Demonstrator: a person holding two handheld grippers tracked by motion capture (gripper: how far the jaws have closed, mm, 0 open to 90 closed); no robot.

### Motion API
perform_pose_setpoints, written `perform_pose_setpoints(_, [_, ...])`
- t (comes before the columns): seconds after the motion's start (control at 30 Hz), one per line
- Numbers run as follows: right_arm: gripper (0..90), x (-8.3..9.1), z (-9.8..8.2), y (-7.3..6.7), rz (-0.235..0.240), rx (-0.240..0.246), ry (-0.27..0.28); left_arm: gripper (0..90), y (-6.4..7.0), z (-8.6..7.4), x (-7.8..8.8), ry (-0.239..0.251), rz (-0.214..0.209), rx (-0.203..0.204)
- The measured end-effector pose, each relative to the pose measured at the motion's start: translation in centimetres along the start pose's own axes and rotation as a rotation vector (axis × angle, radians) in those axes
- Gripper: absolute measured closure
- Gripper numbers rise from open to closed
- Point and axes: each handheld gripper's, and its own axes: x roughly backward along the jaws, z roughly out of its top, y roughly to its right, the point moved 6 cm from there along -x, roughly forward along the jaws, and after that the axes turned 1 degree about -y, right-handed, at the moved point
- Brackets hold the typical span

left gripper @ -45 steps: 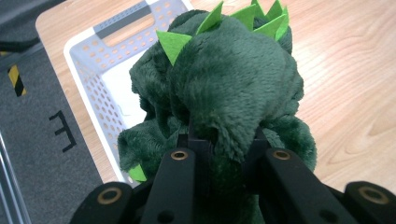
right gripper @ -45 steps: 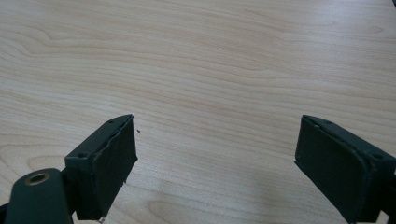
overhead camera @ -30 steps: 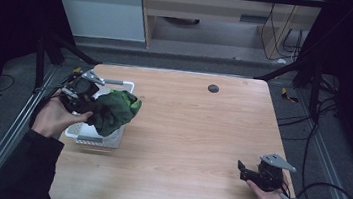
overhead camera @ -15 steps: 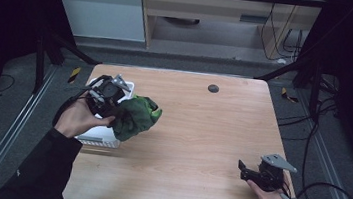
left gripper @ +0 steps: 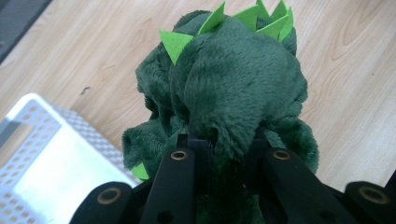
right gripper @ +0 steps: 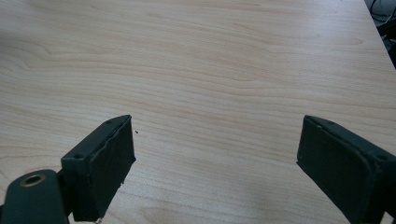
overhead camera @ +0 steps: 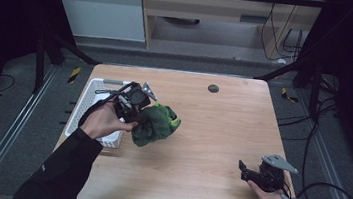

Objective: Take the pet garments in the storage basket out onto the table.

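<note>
On the table [overhead camera: 211,133], the white basket [overhead camera: 88,107] at the left of the high view looks empty. We have the green plush toy [overhead camera: 156,123] out of it, hanging just right of the basket over bare wood, so the lifting-out looks done and setting it down is left. Our left gripper [overhead camera: 138,114] clamps the toy; our right gripper [right gripper: 215,154] stands wide open, lower right.
</note>
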Motion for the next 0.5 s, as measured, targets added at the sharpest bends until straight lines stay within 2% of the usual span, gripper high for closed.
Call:
perform_pose_setpoints(0.3, [10.6, 0.1, 0.1, 0.0, 0.001, -0.012, 0.003, 79.1, 1.5, 1.5, -2.6, -0.022, -0.044, -0.050])
perform_pose_setpoints(0.5, [10.5, 0.1, 0.1, 0.2, -0.004, -0.007, 0.009, 78.9, 2.2, 2.0, -3.7, -0.042, -0.061, -0.081])
